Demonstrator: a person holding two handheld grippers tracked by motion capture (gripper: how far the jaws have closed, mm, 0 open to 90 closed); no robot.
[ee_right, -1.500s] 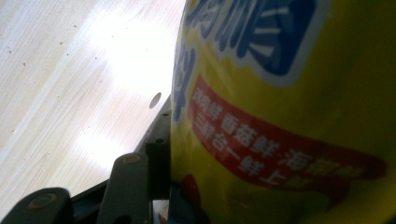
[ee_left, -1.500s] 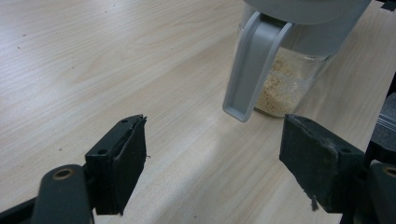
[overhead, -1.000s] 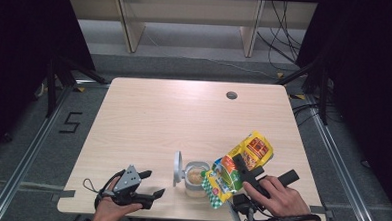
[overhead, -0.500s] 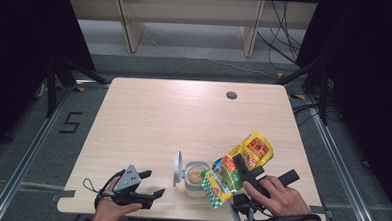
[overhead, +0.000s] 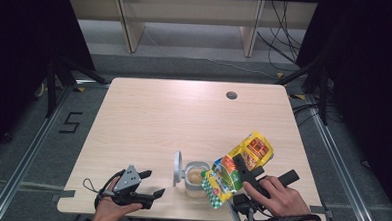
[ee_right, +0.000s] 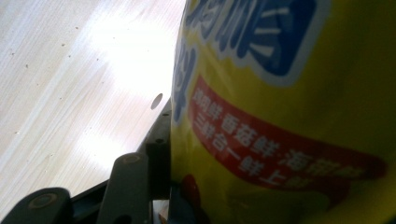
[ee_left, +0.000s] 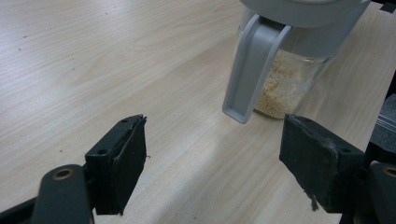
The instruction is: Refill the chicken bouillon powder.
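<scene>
right gripper (overhead: 242, 168): clamped on yellow bag (overhead: 237, 168), bag tilted, mouth over jar (overhead: 196, 178)
left gripper (overhead: 148, 186): jaws wide, empty, low on table (overhead: 174, 114), aimed at jar
jar: near front edge, lid (overhead: 178, 168) flipped up, granules inside
free room: far half of table bare; near edge tight

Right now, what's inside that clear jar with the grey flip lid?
The jar holds tan granules filling its lower part. The yellow bag tilts over its open mouth, covering part of it.

Light wood table (overhead: 158, 119); lidded jar (overhead: 195, 178) of granules standing near front edge.
</scene>
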